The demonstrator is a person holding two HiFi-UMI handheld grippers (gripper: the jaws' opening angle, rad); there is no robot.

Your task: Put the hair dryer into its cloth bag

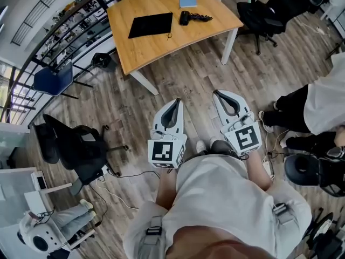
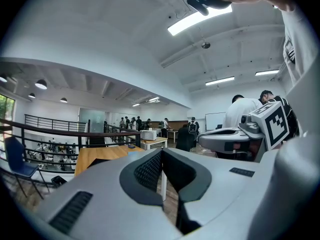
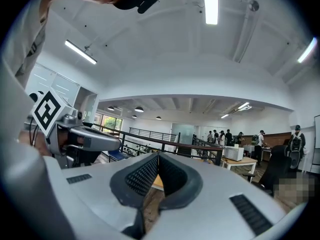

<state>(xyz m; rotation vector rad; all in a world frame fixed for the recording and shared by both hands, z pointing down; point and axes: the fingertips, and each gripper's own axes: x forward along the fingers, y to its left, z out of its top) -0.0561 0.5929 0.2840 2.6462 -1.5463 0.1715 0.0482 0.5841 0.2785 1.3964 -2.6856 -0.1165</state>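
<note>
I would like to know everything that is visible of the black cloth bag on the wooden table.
The cloth bag is black, flat and roughly rectangular, and looks like thin matte fabric. It shows no bulge, so it seems empty. It lies on the wooden table, turned a little against the table's edges. A thin cord loop shows at its lower right corner in the head view. The hair dryer lies beside it on the right, apart from it. Only the table touches the bag. Finer details are too small to tell.

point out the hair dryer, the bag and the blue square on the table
hair dryer (image 1: 185,18): head view, its dark body
bag (image 1: 151,25): head view, middle of the flat cloth
blue square (image 1: 188,0): head view, its centre
</note>
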